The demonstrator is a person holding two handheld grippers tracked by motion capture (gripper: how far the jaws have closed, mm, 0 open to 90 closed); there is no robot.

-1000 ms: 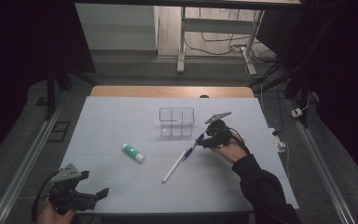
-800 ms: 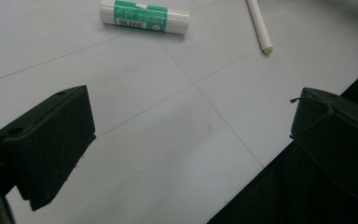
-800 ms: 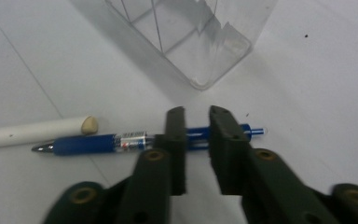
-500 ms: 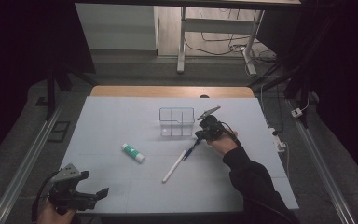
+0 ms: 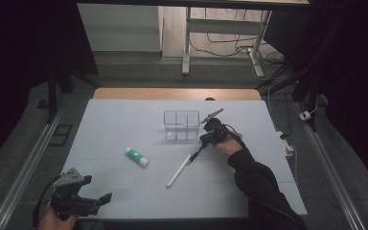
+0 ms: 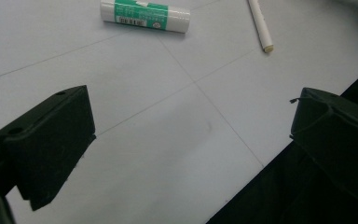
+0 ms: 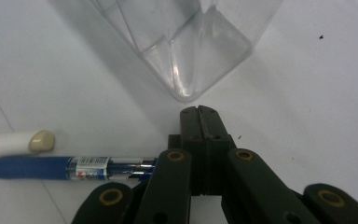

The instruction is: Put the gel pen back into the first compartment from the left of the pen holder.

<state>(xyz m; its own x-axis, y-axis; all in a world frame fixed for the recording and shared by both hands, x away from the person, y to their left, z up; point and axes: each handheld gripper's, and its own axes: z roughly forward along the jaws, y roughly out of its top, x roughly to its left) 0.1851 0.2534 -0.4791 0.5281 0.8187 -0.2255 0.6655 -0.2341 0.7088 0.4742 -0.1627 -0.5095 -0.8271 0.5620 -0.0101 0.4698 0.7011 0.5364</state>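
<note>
Right gripper view: my right tongs [image 7: 200, 114] are clamped on the blue pen [image 7: 51, 168], beside the clear box [image 7: 186, 42]. My left tongs [image 6: 191, 140] gape over the bench [image 6: 168, 116].

Two grippers over a pale table, seen from above

The right gripper [image 5: 206, 139] sits just at 4 o'clock of the clear divided box [image 5: 181, 125], its tip at the upper end of a blue pen [image 5: 195, 155]. A white pen [image 5: 178, 171] lies touching it at 7 o'clock. The green glue stick [image 5: 137, 157] lies well apart at 9 o'clock; the left gripper [image 5: 93, 203] hangs at the table's near-left corner.
</note>
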